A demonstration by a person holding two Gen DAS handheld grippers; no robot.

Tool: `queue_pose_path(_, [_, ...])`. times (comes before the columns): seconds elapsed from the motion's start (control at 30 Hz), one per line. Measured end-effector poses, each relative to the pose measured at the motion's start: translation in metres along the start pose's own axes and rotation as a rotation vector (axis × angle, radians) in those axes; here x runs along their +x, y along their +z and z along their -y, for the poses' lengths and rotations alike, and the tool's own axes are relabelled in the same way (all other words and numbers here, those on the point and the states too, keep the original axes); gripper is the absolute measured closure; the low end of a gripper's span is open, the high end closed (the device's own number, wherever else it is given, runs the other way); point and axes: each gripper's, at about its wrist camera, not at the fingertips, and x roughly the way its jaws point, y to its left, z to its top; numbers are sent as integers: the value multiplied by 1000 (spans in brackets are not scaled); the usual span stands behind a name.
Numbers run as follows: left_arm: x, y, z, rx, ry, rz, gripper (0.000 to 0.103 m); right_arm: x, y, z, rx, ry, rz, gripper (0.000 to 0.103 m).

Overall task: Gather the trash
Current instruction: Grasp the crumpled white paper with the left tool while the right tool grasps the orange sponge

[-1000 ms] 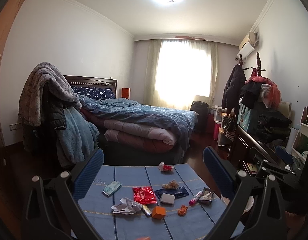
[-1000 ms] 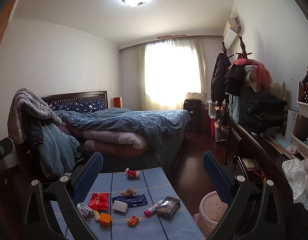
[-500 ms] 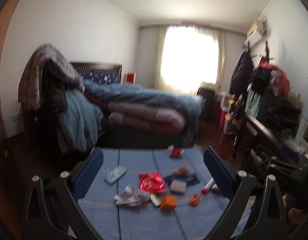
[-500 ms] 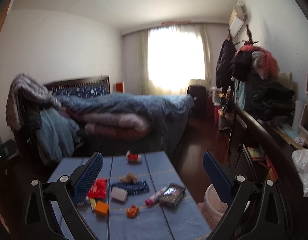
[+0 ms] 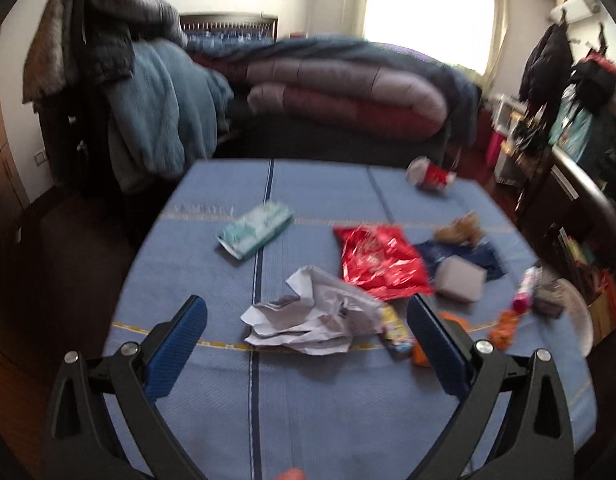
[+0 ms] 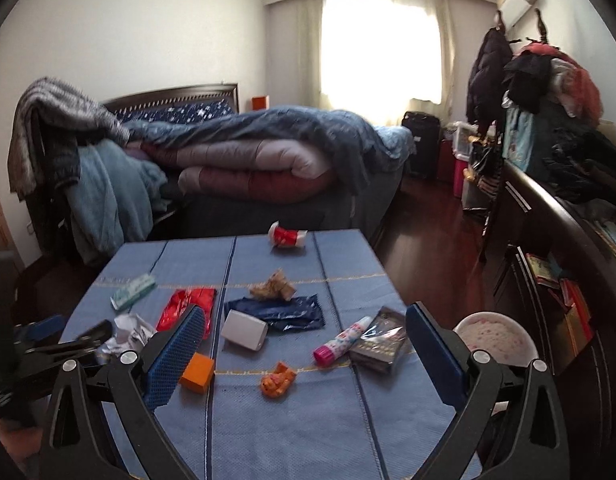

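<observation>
Trash lies scattered on a blue tablecloth (image 5: 308,412). My left gripper (image 5: 308,332) is open, its blue fingers on either side of a crumpled white paper (image 5: 311,320), just short of it. Behind the paper lie a red foil wrapper (image 5: 377,260), a green tissue pack (image 5: 254,230), a white box (image 5: 459,280) and a crushed red cup (image 5: 429,176). My right gripper (image 6: 306,344) is open above the table's near part. In its view are an orange block (image 6: 196,372), an orange scrap (image 6: 278,384), a pink tube (image 6: 341,338), a dark wrapper (image 6: 381,346) and the left gripper (image 6: 60,344).
A round pink-and-white bin (image 6: 493,338) stands on the floor just right of the table. A bed with piled quilts (image 6: 248,160) is behind it, a chair draped with clothes (image 6: 68,152) at the left, a dark cabinet (image 6: 567,240) along the right wall.
Both grippers have tilted down and moved in toward the table. The left one has come close around the crumpled paper. Neither has taken hold of anything.
</observation>
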Motion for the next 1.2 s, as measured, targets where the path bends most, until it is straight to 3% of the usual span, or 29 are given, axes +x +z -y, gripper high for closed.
queue_pose_path(0.13, [34, 0, 6, 23, -18, -56, 4, 18, -4, -3, -11, 18, -49, 4])
queue_pose_path(0.37, [73, -7, 14, 74, 32, -130, 4, 44, -12, -2, -11, 23, -114, 4])
queue_pose_path(0.5, [74, -8, 10, 56, 16, -107, 5, 57, -17, -7, -17, 54, -156, 4])
queue_pose_path(0.6, [69, -8, 6, 51, -5, -81, 15, 69, -23, -19, -29, 103, -206, 4])
queue_pose_path(0.67, [68, -8, 3, 42, -28, -81, 53, 75, -27, -27, -37, 142, -230, 4])
queue_pose_path(0.73, [70, -9, -2, 26, -45, -91, 62, 81, -31, -37, -48, 177, -252, 4])
queue_pose_path(0.93, [59, -9, -22, -36, -108, -58, 70, 96, -42, -70, -87, 269, -312, 4])
queue_pose_path(1.2, [34, -7, -56, -150, -197, -4, 72, 111, -43, -93, -109, 298, -328, 4])
